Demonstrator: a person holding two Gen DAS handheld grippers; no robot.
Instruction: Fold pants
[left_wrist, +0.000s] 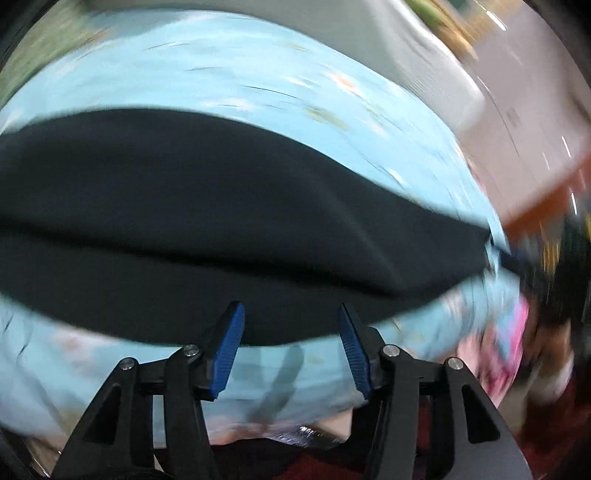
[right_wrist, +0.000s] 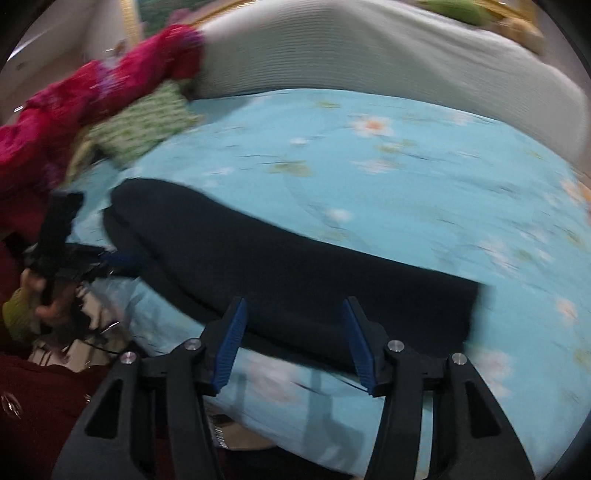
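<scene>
**Ana:** While both tools hang just short of the cloth, tell me how they stand.

**Ben:** Nearest first. The left gripper (left_wrist: 291, 345) has its blue pads (left_wrist: 229, 350) spread wide with nothing between them. The right gripper (right_wrist: 293, 345) is the same, jaws apart and empty. Both frames are blurred, so fine detail is lost.

**Ana:** And the garment?

**Ben:** The dark pants (right_wrist: 295, 273) lie flat as one long band on the light blue floral sheet (right_wrist: 369, 177), just beyond both sets of fingertips. From the right wrist I see a squared end near the right gripper (right_wrist: 476, 306) and a rounded end farther left.

**Ana:** So how would you take the next hold?

**Ben:** My guess is that the near long edge is the target. I'd bring each jaw down over that edge, one toward each end, and pinch every layer of the pants but not the sheet under them. Then lift evenly so the band doesn't twist.

**Ana:** Room to move?

**Ben:** Beyond the pants there is a broad bare stretch of sheet, good for laying a fold over. Farther back a pale grey ribbed blanket (right_wrist: 369, 55) borders it. On the far left sits a heap of red and green clothing (right_wrist: 110, 103), close to the rounded end, so I'd keep the left-hand swing short there. The bed's near edge lies right under the grippers.
</scene>
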